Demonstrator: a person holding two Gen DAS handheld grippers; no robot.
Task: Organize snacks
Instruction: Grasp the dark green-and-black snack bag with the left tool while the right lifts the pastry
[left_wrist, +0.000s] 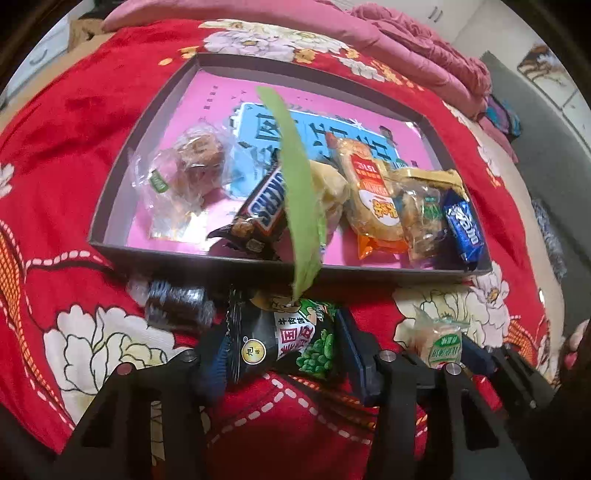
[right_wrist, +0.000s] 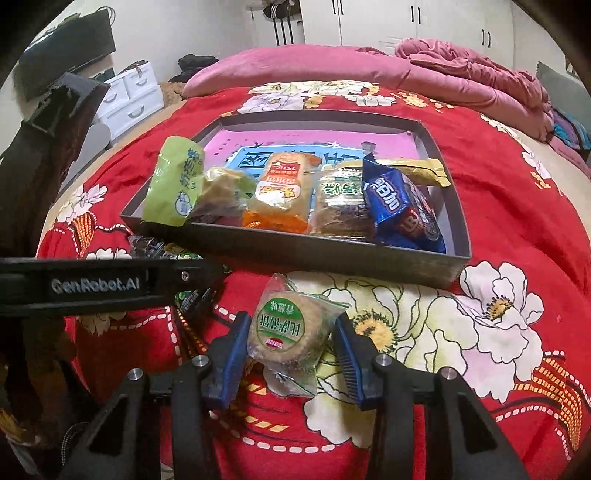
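Note:
My left gripper (left_wrist: 282, 326) is shut on a black packet of green peas (left_wrist: 295, 343), just above the red flowered bedspread in front of the tray. To its right, my right gripper (right_wrist: 291, 320) is shut on a round biscuit in a clear, green-labelled wrapper (right_wrist: 286, 332), also low over the bedspread. The dark grey tray (right_wrist: 295, 254) with a pink floor lies beyond both. It holds a Snickers bar (left_wrist: 258, 206), a clear-wrapped pastry (left_wrist: 192, 162), an orange packet (right_wrist: 280, 195) and a blue packet (right_wrist: 402, 206). A light green packet (right_wrist: 177, 184) leans over the tray's front left corner.
A dark wrapped snack (left_wrist: 177, 302) lies on the bedspread left of my left gripper. A heaped pink quilt (right_wrist: 461, 74) fills the far side of the bed. White drawers (right_wrist: 129, 99) stand at the left, beyond the bed's edge. A hand (left_wrist: 576, 339) shows at the right edge.

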